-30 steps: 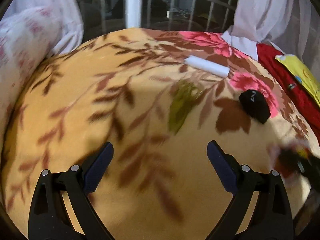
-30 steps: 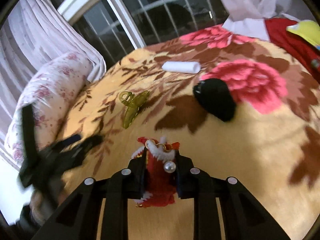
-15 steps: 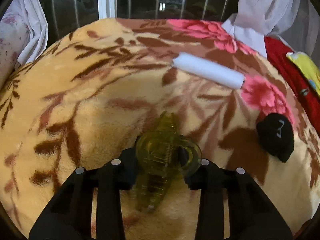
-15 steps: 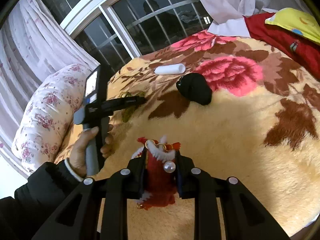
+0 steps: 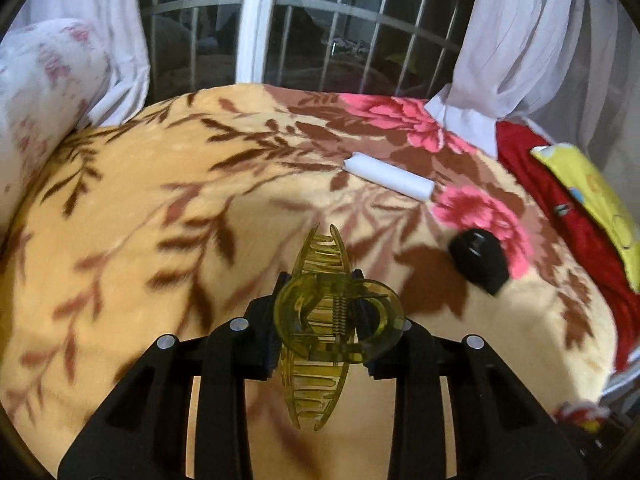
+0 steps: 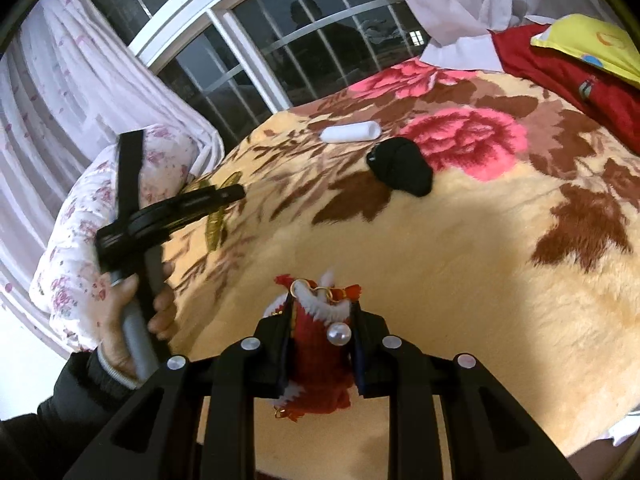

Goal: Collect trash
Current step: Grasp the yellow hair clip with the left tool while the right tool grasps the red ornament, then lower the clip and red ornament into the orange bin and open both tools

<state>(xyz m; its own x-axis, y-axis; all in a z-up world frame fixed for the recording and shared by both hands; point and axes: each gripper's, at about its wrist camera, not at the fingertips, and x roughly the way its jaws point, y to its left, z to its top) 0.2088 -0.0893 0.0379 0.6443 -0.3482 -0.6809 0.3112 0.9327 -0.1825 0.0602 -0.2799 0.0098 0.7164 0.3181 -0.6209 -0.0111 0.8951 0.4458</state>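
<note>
Over on the bed [image 6: 500, 280], with its fuzzy yellow blanket full of brown leaves and pink flowers, both tools are already loaded up. Left gripper [image 5: 320, 320] has its jaws closing and pinched in tight around a see-through yellow-green hair claw clip [image 5: 320, 328], which hangs lifted clear of the blanket, teeth pointing up and down. Right gripper [image 6: 322, 336] is clamped narrow on a little red knitted ornament [image 6: 316, 364] with white trim and a pearl bead on the front; could be a tiny stocking, hard to say with the fingers covering most of it.

Still lying on the blanket, further toward the window [image 6: 288, 40]: a white paper roll [image 5: 388, 176] and, near it but not touching, a balled-up black sock [image 5: 478, 264] beside a big pink flower. A floral pillow [image 6: 92, 240] sits at the left edge, and a red cloth [image 5: 560, 216] with a yellow pouch [image 5: 592, 196] on top is off to the right. From the right-hand view you can see the person's left hand [image 6: 136, 312], dark sleeve, wrapped around the other tool's handle.
</note>
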